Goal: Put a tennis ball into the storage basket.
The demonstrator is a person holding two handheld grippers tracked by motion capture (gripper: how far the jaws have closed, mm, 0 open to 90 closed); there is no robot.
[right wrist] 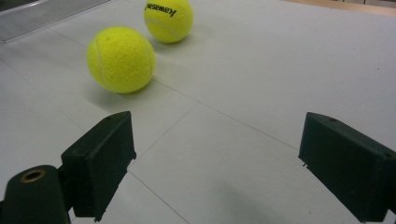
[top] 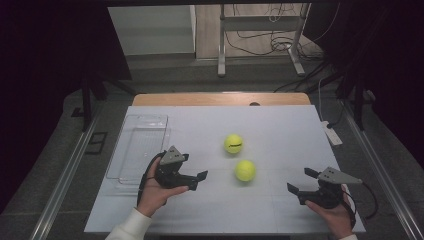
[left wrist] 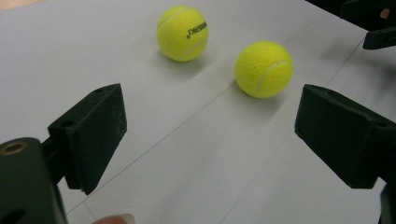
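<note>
The white rectangular table sheet (top: pixel 280 125) is the landmark, and it lies on a wooden table whose far edge shows beyond it. At the sheet's left edge lies a clear plastic tray (top: pixel 137 147), partly over the border. Near the middle of the sheet rest two yellow felt tennis balls, close together but apart: the farther ball (top: pixel 233 144) carries black print, and the nearer ball (top: pixel 245 170) is plain. The left gripper (top: pixel 196 180) is held over the sheet's near left part, just beside the tray, with jaws wide apart and empty; both balls lie ahead of it. The right gripper (top: pixel 301 181) is near the sheet's right near corner, also wide and empty. Bare sheet surrounds both balls.
</note>
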